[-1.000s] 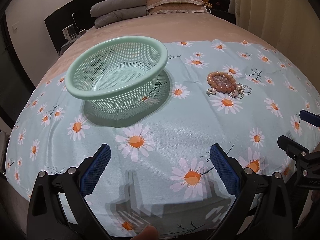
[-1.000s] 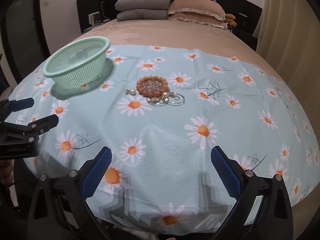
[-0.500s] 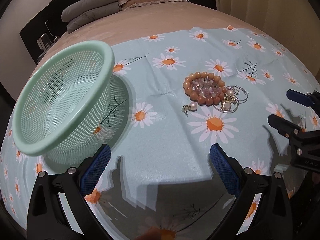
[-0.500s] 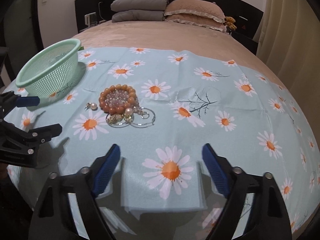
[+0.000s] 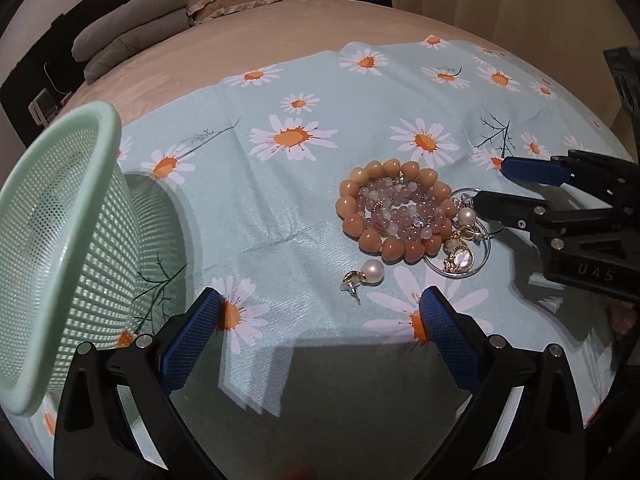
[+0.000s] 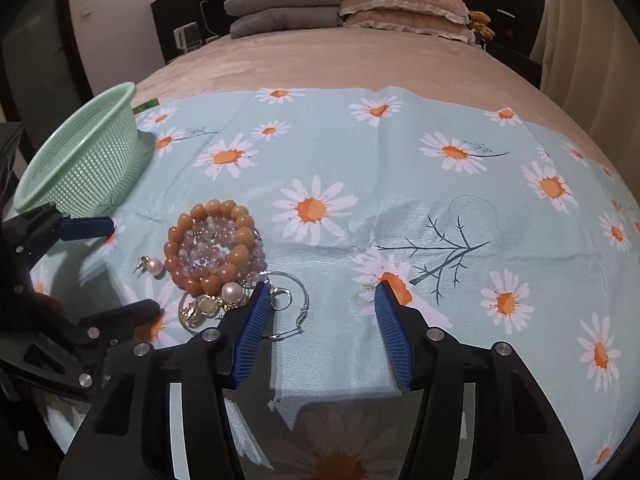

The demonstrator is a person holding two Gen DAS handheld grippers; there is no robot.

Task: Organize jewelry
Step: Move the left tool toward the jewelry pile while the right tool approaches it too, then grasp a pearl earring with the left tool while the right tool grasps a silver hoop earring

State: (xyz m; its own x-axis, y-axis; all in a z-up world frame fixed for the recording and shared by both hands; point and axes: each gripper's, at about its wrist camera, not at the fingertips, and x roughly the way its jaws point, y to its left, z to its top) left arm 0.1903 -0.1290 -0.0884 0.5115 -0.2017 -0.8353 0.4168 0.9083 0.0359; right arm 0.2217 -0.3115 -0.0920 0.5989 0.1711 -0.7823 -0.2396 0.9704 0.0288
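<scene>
A jewelry pile lies on the daisy-print cloth (image 5: 280, 200). It holds an orange bead bracelet (image 5: 352, 216) (image 6: 240, 236) ringed around pink beads (image 5: 396, 210), with silver hoops and gold pieces (image 5: 460, 258) beside it. A loose pearl earring (image 5: 368, 272) (image 6: 154, 266) sits just ahead of my left gripper (image 5: 320, 304) (image 6: 134, 267), which is open and empty. My right gripper (image 6: 322, 292) (image 5: 492, 184) hovers at the pile's right side. Its jaws are closing, with a thin hoop (image 6: 296, 308) just inside its left finger and no pad pressing on it.
A mint green mesh basket (image 5: 80, 220) (image 6: 92, 164) stands on the cloth to the left of the pile. The cloth covers the foot of a brown bed (image 6: 360, 60). Pillows (image 6: 400, 0) and folded grey blankets (image 6: 284, 10) lie at its head.
Both grippers have come lower and closer to the jewelry pile. The right jaws have narrowed. The basket has slid to the left edge of the left wrist view.
</scene>
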